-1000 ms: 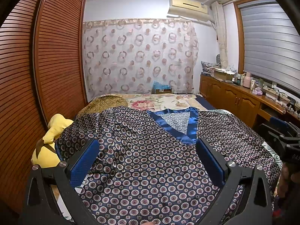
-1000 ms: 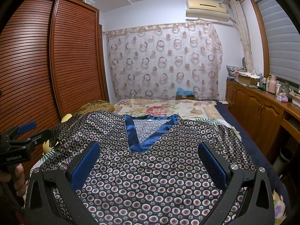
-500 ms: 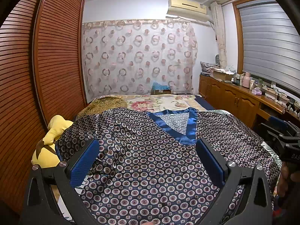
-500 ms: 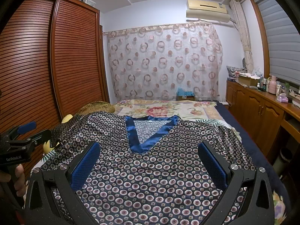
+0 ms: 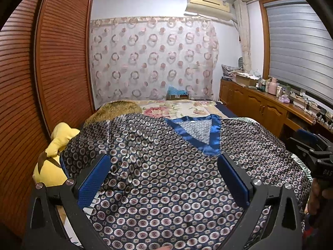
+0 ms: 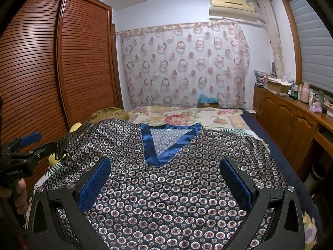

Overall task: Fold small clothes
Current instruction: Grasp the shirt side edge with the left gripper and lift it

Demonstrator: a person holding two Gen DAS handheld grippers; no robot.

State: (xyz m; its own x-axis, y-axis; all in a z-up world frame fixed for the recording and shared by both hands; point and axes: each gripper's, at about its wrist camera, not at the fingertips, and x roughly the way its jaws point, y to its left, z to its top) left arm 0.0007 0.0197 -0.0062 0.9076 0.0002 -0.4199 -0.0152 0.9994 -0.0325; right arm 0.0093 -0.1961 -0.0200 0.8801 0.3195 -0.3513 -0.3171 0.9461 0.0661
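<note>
Shirt [image 5: 170,179] flat on bed [image 6: 187,114], beneath left gripper [image 5: 163,164] and right gripper [image 6: 164,166]; fingers [image 6: 94,184] spread, empty.

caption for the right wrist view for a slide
Open right claw above a satin circle-print top spread on the bed.

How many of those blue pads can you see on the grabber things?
4. Left gripper: one pad on each side, the other opposite. Right gripper: pads at left and right. Both hover open above the shirt.
</note>
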